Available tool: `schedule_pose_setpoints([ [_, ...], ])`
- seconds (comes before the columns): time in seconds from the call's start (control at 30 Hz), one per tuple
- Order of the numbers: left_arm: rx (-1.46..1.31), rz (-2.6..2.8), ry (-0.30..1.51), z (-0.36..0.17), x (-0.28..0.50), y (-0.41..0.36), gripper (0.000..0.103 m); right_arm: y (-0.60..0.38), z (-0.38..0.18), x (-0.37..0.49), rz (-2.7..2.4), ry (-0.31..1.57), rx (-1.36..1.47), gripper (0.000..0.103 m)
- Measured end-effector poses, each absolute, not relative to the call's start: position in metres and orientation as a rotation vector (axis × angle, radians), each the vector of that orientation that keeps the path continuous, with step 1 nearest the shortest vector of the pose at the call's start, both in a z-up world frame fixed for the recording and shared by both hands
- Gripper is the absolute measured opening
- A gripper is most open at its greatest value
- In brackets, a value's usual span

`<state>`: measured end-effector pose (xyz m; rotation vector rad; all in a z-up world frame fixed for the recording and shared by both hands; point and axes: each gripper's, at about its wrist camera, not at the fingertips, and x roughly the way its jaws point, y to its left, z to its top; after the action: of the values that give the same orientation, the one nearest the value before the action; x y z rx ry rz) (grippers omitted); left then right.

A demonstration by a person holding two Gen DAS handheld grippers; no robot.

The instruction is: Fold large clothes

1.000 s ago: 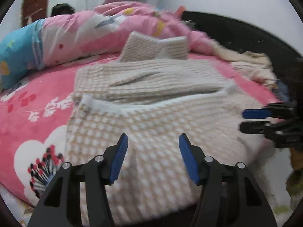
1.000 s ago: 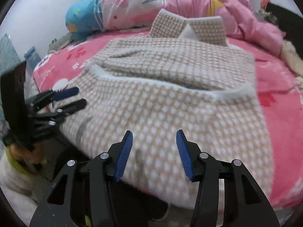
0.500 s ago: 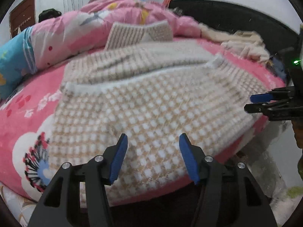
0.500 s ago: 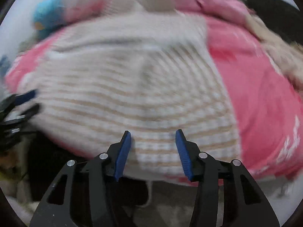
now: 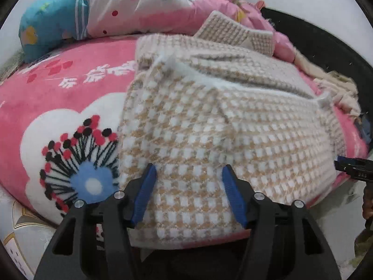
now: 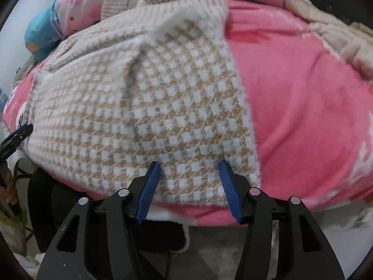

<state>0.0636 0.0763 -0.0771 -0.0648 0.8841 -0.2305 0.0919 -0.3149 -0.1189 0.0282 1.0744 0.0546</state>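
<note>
Bed (image 5: pixel 58 102): pink floral cover, quilt (image 5: pixel 139 7) piled along far side. Sweater (image 5: pixel 209 128): checked knit, lies flat on bed, hem at near edge. Your left gripper (image 5: pixel 188 193): released, jaws straddle hem, no pinch. Your right gripper (image 6: pixel 190 189): jaws just widened, released, sweater's hem corner between them.

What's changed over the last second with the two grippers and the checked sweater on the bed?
Both grippers have come down toward the checked sweater's near hem; left gripper and right gripper are open, the right's jaws just widening, nothing gripped. The sweater stays flat on the pink blanket.
</note>
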Motion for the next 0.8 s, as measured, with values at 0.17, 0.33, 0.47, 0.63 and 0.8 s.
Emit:
schedule_pose_setpoints([
  [0.17,-0.06,-0.277,0.792,-0.044,0.041,0.083,0.061,-0.299,-0.067,0.083,0.125,0.968,0.054,0.058],
  [0.33,-0.157,-0.226,0.835,-0.053,0.09,0.09,0.062,-0.267,-0.074,0.122,0.25,0.919,0.096,0.068],
  [0.47,-0.161,-0.182,0.902,-0.068,0.115,0.084,0.062,-0.249,-0.113,0.146,0.229,1.034,0.057,0.078],
  [0.63,-0.073,-0.197,0.852,-0.034,0.1,0.075,0.068,-0.255,-0.074,0.143,0.28,1.012,0.084,0.078],
  [0.8,-0.138,-0.188,0.832,0.002,0.129,0.076,0.078,-0.266,-0.031,0.175,0.323,0.948,0.128,0.08],
])
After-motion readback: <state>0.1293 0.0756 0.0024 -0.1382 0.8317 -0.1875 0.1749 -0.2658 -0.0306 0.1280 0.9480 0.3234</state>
